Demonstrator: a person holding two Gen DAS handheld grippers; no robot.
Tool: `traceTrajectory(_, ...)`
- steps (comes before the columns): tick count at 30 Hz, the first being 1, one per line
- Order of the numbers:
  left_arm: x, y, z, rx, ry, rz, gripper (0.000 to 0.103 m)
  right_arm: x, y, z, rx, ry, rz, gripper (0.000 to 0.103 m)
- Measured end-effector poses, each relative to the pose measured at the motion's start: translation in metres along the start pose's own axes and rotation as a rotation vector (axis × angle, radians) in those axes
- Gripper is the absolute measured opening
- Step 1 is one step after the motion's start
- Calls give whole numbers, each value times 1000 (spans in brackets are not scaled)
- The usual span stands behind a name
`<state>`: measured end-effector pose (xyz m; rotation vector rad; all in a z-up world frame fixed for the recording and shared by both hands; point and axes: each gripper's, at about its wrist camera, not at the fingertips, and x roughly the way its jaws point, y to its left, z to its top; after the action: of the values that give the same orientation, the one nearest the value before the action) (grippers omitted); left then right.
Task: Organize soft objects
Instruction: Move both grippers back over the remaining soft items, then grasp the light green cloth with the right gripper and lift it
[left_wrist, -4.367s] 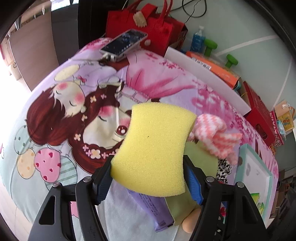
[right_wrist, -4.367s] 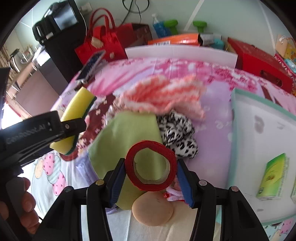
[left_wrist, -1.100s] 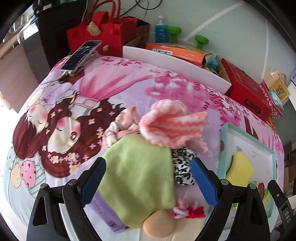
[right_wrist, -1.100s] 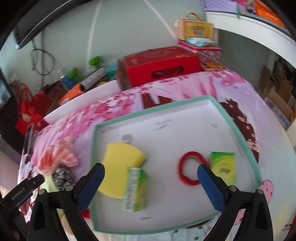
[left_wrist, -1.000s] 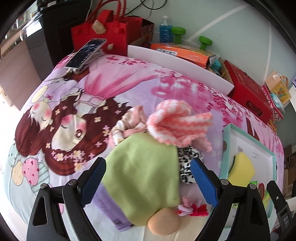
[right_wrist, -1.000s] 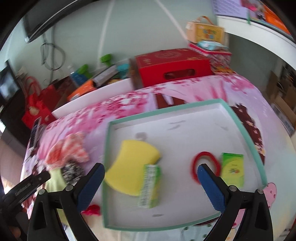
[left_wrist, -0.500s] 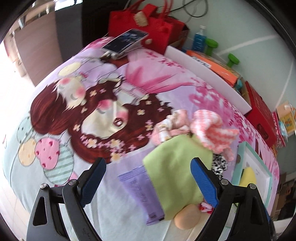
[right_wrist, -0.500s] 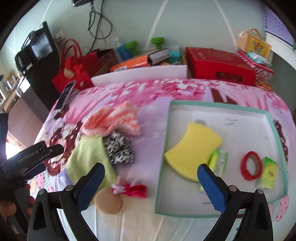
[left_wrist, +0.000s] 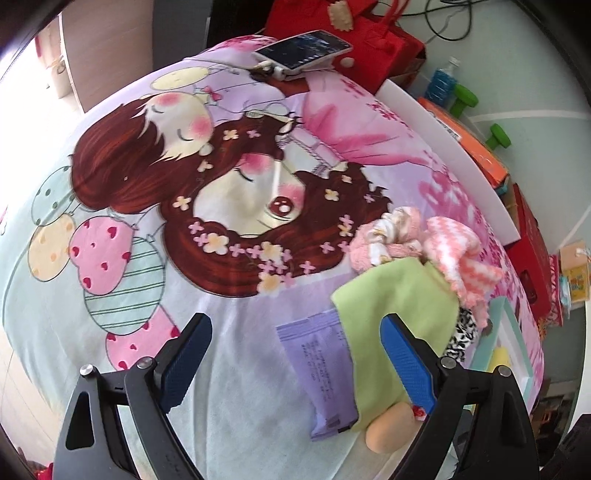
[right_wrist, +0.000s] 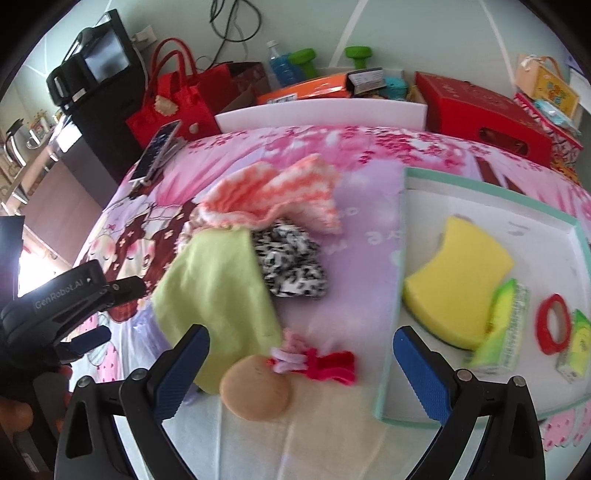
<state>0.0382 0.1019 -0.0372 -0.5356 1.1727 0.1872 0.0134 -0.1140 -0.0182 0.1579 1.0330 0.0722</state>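
A heap of soft things lies on the cartoon-print bedsheet: a green cloth (right_wrist: 218, 284), a pink-and-white knitted piece (right_wrist: 280, 195), a black-and-white spotted fabric (right_wrist: 291, 262), a round beige puff (right_wrist: 255, 393) and a red-and-pink hair tie (right_wrist: 317, 363). My right gripper (right_wrist: 301, 369) stands open above the puff and hair tie, holding nothing. My left gripper (left_wrist: 295, 358) is open too, over a purple packet (left_wrist: 317, 369) with the green cloth (left_wrist: 399, 314) at its right finger. The teal-rimmed white tray (right_wrist: 391, 332) holds a yellow sponge (right_wrist: 458, 288), a red tape ring (right_wrist: 552, 325) and green packets.
A phone (left_wrist: 303, 48) lies at the bed's far edge near a red bag (right_wrist: 177, 107). A white board (right_wrist: 317, 110), an orange box, green dumbbells, a blue bottle and a red box (right_wrist: 484, 114) line the wall side. A hand (right_wrist: 14, 410) holds the left gripper.
Both grippers swung left, off the tray and over the heap. The right view now centres on the puff and hair tie; the left view shows more open bedsheet. Both stayed open.
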Motion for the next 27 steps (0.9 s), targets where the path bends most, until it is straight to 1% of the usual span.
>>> traceTrajectory(2, 1, 3, 1, -19, 1, 4, 93, 6, 8, 0, -24, 10, 15, 97)
traceTrajectory(12, 5, 15, 8, -86, 5, 8, 93, 31, 42, -1, -121, 67, 69, 97)
traceTrajectory(20, 5, 21, 10, -104, 4, 20, 93, 39, 61, -7, -198, 89, 57, 97)
traceTrajectory(27, 6, 21, 10, -106, 11, 20, 93, 46, 64, -8, -225, 103, 31, 96)
